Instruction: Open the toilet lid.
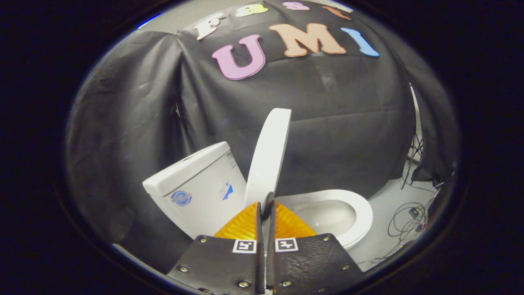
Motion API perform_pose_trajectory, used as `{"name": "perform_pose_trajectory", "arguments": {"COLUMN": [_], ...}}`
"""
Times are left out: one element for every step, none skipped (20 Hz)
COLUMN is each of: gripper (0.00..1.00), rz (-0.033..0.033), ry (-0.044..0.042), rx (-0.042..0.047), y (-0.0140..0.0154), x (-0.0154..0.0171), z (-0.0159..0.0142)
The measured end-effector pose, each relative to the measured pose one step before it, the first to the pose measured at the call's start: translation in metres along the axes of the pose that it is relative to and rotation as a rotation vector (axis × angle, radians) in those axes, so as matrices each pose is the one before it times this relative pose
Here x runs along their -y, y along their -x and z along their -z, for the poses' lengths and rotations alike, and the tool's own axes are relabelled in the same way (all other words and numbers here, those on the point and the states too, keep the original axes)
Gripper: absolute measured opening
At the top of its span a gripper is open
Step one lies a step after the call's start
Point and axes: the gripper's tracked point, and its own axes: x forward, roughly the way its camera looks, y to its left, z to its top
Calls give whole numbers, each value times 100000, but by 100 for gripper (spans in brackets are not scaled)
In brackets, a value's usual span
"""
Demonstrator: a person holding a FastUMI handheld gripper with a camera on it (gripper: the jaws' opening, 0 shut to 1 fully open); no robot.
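Gripping raised lid (268, 157) edge, gripper (266, 209) closed on it; lid near upright, tank (196, 184) at 10 o'clock, bowl (360, 213) exposed; release left.

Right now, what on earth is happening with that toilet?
A person is using a handheld gripper to open the toilet lid. The lid stands raised, nearly upright, next to the tank, so the seat and bowl lie uncovered. The two fingers are closed on the lid's lower edge, which sits pinched between their tips. Some cables lie on the floor beyond the seat.
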Motion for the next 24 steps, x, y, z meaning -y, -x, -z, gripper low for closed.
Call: {"name": "perform_pose_trajectory", "arguments": {"gripper": [2, 2, 3, 3, 3, 3, 2, 2, 2, 2, 2, 2, 2, 2, 2, 2, 2, 2, 2, 3, 3, 3, 3, 3], "rz": [-158, -250, -699, -632, -683, -500, -451, -414, -249, 51, -231, -247, -545, -577, -625, -343, -397, -659, -513, -786, -301, -696, -702, -411], "ry": [1911, 1092, 267, 138, -169, 382, 1002, 1528, 1266, 337, 384, -270, -945, 53, -130, -287, -346, 7, 50, 148, -146, -228, -35, 170], "rx": [741, 513, 470, 257, 296, 268, 221, 86, 184, 192, 392, 347, 269, 420, 350, 391, 186, 393, 148, 214, 102, 419, 289, 282], "y": [-48, -137, -124, -173, -104, -139, -101, -179, -129, -28, -24, -185, -54, -87, -106, -139, -128, -133, -126, -277, -333, 177, -53, -140], "x": [-606, -635, -652, -544, -521, -469, -575, -508, -422, -344, -308, -334, -281, -311, -368, -243, -277, -411, -325, -392, -331, -367, -431, -424], "z": [-192, -110, -180, 43, -174, -79, -125, -30, -131, -36, -120, -68, -67, 68, -53, 34, -5, -15, -81, -32, 118, 84, -70, -34]}}
